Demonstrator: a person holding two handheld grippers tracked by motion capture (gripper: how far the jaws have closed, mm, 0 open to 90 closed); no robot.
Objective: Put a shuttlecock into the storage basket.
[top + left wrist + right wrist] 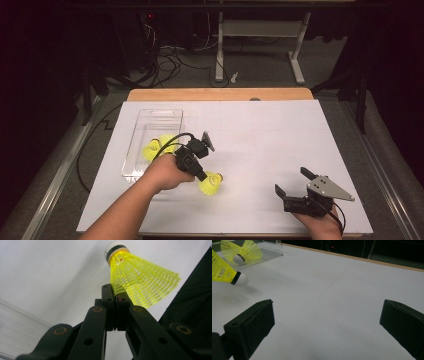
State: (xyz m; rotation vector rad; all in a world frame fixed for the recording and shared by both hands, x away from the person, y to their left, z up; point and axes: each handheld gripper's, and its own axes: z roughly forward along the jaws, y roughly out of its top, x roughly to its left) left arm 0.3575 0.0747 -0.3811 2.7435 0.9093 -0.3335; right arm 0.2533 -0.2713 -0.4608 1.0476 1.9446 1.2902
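Nearest the person, at the front right edge of the table (pixel 280 125), the right gripper (pixel 295 182) rests low with its jaws spread wide and nothing between them; in the right gripper view the two black pads (pixel 258 321) frame only bare white surface. It appears to be parked clear of the work, ready rather than engaged.

Left of centre, the left gripper (pixel 202 176) has its jaws pressed together on the edge of a yellow shuttlecock (pixel 211 183). The left gripper view shows the pinch: the fingertips (pixel 111 293) clamp the mesh skirt of the shuttlecock (pixel 142 280) near its open rim, with the white cork nose pointing away from the jaws. Gripping the thin skirt rather than the round nose probably gives the flat pads a surface that will not roll out. Whether the shuttlecock touches the table or is just above it cannot be told.

Beyond the left hand (pixel 167 172) stands a clear plastic box (pixel 150 117) at the table's left side, holding two more yellow shuttlecocks (pixel 159 146). The held shuttlecock lies just outside the box's near right corner, which suggests the box is the collecting place for it.
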